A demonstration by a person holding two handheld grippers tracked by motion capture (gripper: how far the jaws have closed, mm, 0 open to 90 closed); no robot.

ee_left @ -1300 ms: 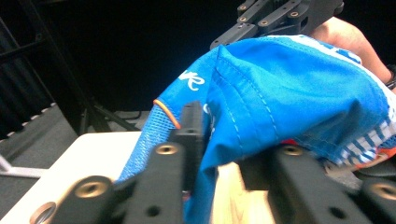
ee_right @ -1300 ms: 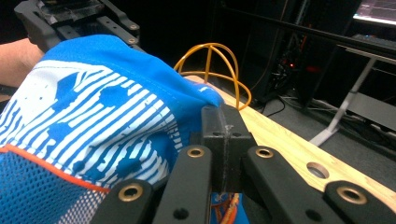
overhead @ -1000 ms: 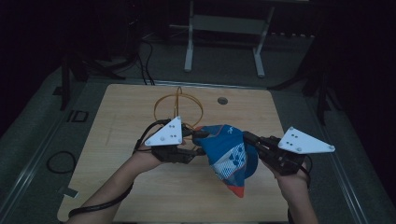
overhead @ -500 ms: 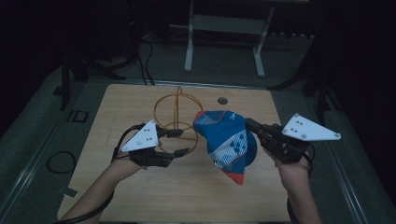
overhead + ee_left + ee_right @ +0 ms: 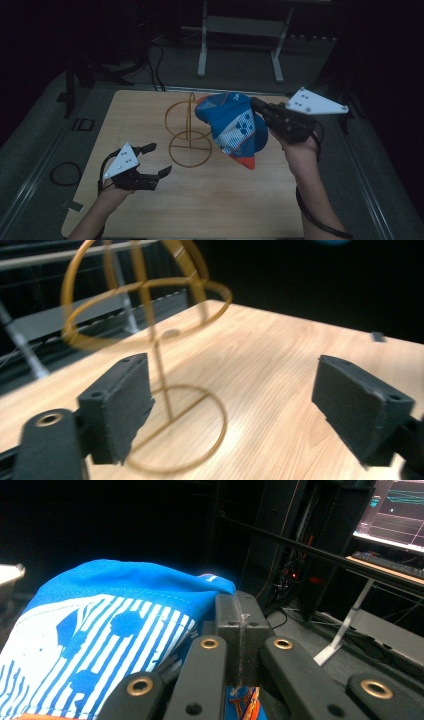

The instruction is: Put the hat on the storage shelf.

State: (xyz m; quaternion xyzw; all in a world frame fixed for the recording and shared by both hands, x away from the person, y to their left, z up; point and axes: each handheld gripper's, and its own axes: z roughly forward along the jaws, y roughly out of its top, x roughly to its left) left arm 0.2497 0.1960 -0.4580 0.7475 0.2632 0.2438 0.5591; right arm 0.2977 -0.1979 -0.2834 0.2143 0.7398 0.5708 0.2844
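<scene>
The right gripper is clamping the blue-and-white fabric cap, at three o'clock of the gold wire stand; the left gripper is gaping empty.

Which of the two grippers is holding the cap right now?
The right gripper: its jaws are shut on the blue cap, held above the table. The left gripper is open with nothing between its jaws.

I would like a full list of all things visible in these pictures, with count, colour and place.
cap: one, blue with white stripes and an orange brim, held in the air above the table, right of the stand
wire stand: one, golden, at the middle of the table
table: one, light wood
metal frame: one, pale grey, on the floor behind the table
monitor: one, lit, far right
left gripper: open, holding nothing
right gripper: closed on the cap
</scene>
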